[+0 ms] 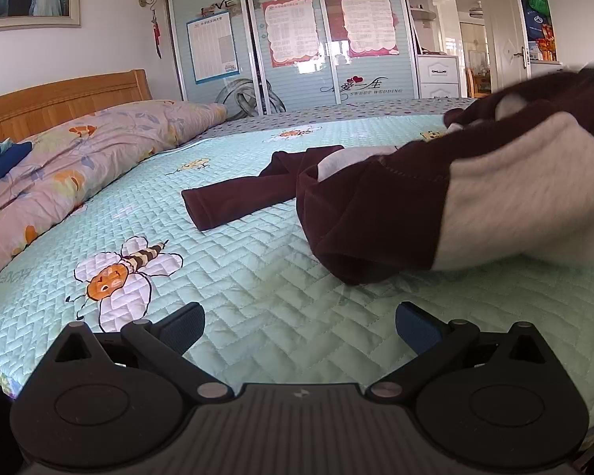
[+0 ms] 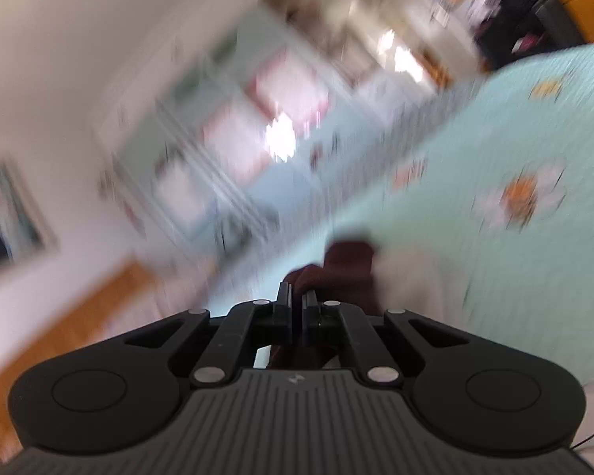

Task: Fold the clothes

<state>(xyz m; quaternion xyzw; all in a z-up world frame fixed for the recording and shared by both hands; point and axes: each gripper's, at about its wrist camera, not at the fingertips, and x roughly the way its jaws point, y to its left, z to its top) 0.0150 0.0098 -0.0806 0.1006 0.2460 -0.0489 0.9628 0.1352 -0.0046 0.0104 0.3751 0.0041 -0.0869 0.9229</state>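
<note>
A: Item one, the garment. A maroon-and-white sweatshirt (image 1: 435, 198) lies on the bed (image 1: 257, 277), filling the right half of the left wrist view. One maroon sleeve (image 1: 233, 202) trails out flat toward the centre of the frame. The upper right portion looks lifted off the quilt.

B: Item two, grippers?

A: The left gripper (image 1: 299, 326), at the bottom of its own view, has its fingers spread wide with nothing between them, hovering over bare quilt just short of the sweatshirt's near edge. The right gripper (image 2: 297, 304), at lower centre of its view, has its fingers drawn together on a pinch of maroon fabric (image 2: 348, 265). That view is heavily smeared, so how much cloth is caught cannot be told.

B: Risks?

A: Judged only: a thin pinch could slip loose, dropping the raised part in a heap. With only one point held, the sweatshirt may twist, and the loose sleeve could drag or tuck under the body, spoiling the fold. The quilted cover might also be nipped if the left gripper closes too low.

B: Item three, containers?

A: None in use. The wardrobe (image 1: 289, 39) across the upper centre has its sliding doors shut, contents unseen. A small white drawer unit (image 1: 439, 75) at upper right is also closed. Folded blue items (image 1: 0, 158) sit at the far left edge on the floral duvet (image 1: 79, 162), not in any container.
</note>
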